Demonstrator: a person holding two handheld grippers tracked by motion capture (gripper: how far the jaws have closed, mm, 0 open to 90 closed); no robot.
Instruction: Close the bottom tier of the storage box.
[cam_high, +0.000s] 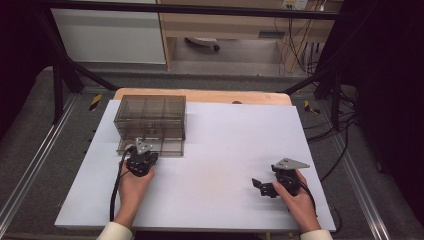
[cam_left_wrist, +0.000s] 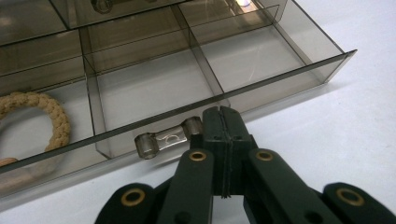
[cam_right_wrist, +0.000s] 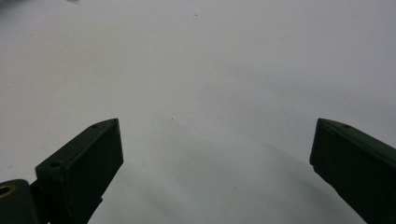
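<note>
A smoky clear plastic box (cam_high: 150, 115) stands at the back left of the white table top (cam_high: 225, 145). Its bottom drawer (cam_left_wrist: 280, 74) is pulled out toward me, split into several compartments. A braided tan rope ring (cam_left_wrist: 53, 119) lies in a left compartment. My left gripper (cam_left_wrist: 223, 112) is shut, its tips against the drawer front just right of the clear bar handle (cam_left_wrist: 166, 137), with nothing between the jaws. In the high view the left gripper (cam_high: 143, 152) sits at the drawer's front edge. My right gripper (cam_high: 257, 187) rests near the front right, open (cam_right_wrist: 218, 123) over bare white surface.
Small items show dimly in the box's upper drawer (cam_left_wrist: 107, 4). A wooden board edge (cam_high: 200, 95) lies behind the white sheet. Black frame posts (cam_high: 60, 75) and cables (cam_high: 340, 125) flank the table.
</note>
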